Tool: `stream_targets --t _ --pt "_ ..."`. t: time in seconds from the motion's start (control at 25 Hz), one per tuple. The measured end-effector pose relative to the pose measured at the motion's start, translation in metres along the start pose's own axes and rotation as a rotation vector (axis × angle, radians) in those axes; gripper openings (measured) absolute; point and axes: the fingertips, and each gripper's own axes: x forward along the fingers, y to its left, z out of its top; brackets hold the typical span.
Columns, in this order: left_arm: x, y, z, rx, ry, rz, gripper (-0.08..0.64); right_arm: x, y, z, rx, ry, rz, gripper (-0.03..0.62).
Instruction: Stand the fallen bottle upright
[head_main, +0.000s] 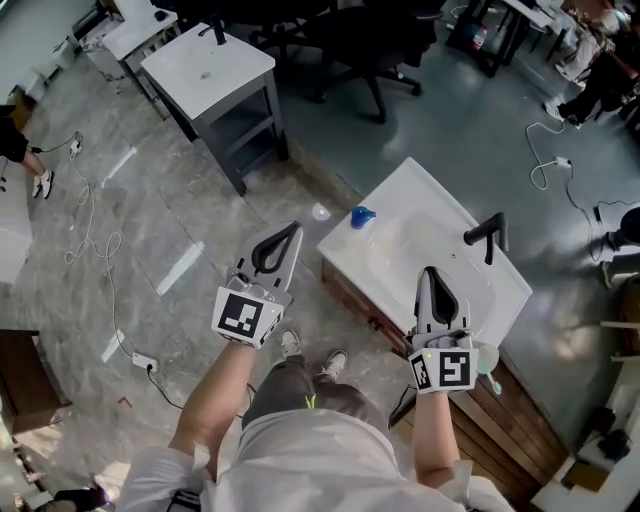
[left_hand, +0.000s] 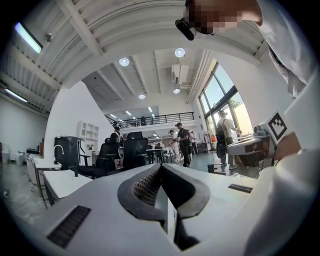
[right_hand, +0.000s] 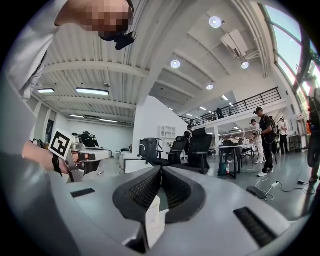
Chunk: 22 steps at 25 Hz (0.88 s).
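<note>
Grey stone floor (head_main: 150, 220): a white cable (head_main: 95, 240) trails over it at far left.
Side table (head_main: 205, 65): small, white top, dark legs, upper left, well apart from the work spot.
Left gripper (head_main: 296, 228): held over the floor, just left of the white table's corner, marker cube facing up.
Left jaws: pressed together at the tips, nothing between them. The left gripper view (left_hand: 160, 168) shows the same: pads meet, with only the room beyond.
Bottle (head_main: 362, 216): at the white table's left corner, near the left gripper's tips but not touching them. A blue top and a clear blur beside it are all that show. Lying or standing, can't tell from here.
White table (head_main: 400, 200): set at an angle, wood-fronted base below its near edge.
Black fitting (head_main: 487, 235): L-shaped, sticks up from the white table's right part.
Right gripper (head_main: 430, 272): over the table's near edge, pointing across the top, well apart from the bottle.
Right jaws: closed tip to tip and empty, as the right gripper view (right_hand: 161, 169) confirms.
Office chairs (head_main: 370, 40): black, at the top, on the blue-grey floor.
</note>
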Motion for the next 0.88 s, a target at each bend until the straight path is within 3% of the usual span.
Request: stream_targets --t 0.68,0.88 --pt "-0.065 0.026 0.049 0.013 -0.061 0.042 0.018 -0.003 0.007 0.043 -0.020 -0.040 0.027 0.037" --pt "-0.087 0.031 0.055 -0.016 -0.057 0.102 0.018 -0.008 0.008 0.062 -0.030 -0.054 0.012 0.037"
